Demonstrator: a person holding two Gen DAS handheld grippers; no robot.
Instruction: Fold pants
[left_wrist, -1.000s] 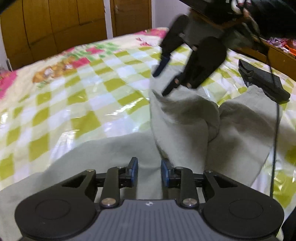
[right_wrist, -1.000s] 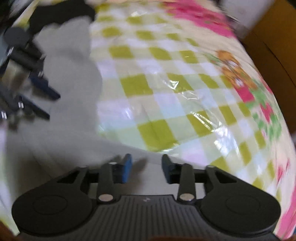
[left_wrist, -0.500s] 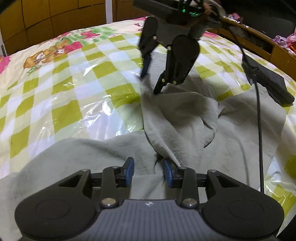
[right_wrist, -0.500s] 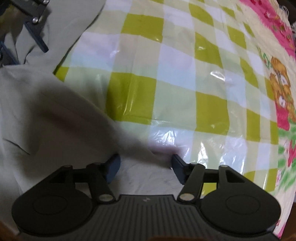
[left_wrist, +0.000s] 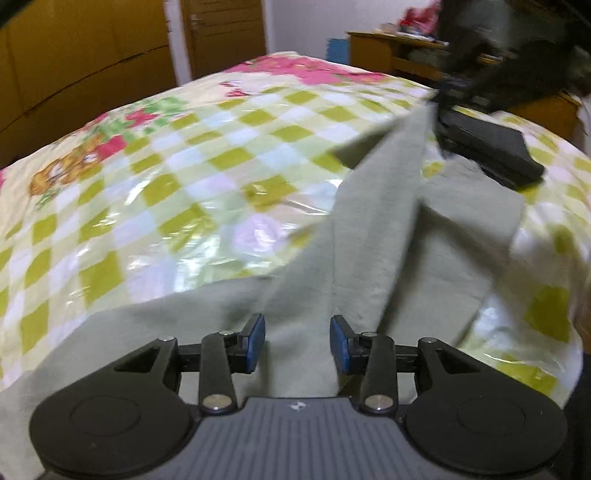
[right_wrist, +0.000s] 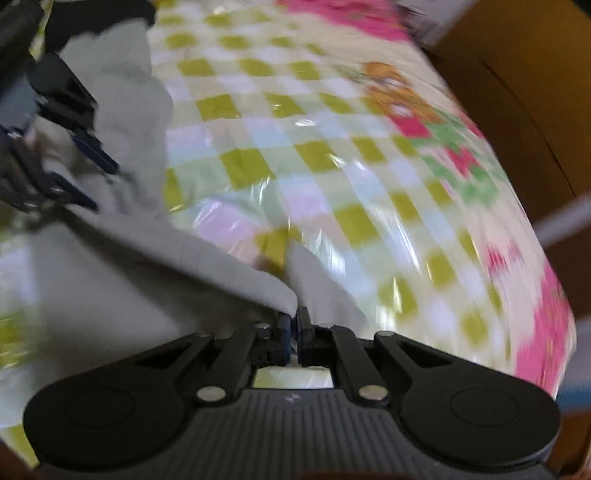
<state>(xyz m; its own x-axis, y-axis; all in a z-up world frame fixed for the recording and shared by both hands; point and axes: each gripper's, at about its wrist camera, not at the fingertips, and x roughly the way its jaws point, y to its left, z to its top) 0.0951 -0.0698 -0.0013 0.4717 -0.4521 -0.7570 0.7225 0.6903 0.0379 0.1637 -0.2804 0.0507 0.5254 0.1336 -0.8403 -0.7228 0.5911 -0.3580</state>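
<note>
Pale grey-green pants (left_wrist: 380, 221) lie crumpled on a bed with a green-checked cover (left_wrist: 177, 192). In the left wrist view my left gripper (left_wrist: 297, 338) hovers low over the near part of the cloth. Its jaws are opening, with fabric lying between the blue pads, which are not pressing on it. My right gripper (right_wrist: 294, 325) is shut on a fold of the pants (right_wrist: 207, 266). It shows blurred at the far right of the left wrist view (left_wrist: 454, 92), pulling a leg up taut. The left gripper (right_wrist: 88, 177) appears at the left edge of the right wrist view.
A flat black box (left_wrist: 487, 147) rests on the bed beside the far end of the pants. Wooden wardrobes (left_wrist: 85, 55) and a door stand behind the bed, with a cluttered wooden desk (left_wrist: 399, 55) at the back right. The shiny checked cover (right_wrist: 332, 155) spreads left of the cloth.
My right gripper went from open over the cloth edge to shut on it and lifted that leg up and away. The left gripper's jaws spread wider and it shifted across the cloth.
</note>
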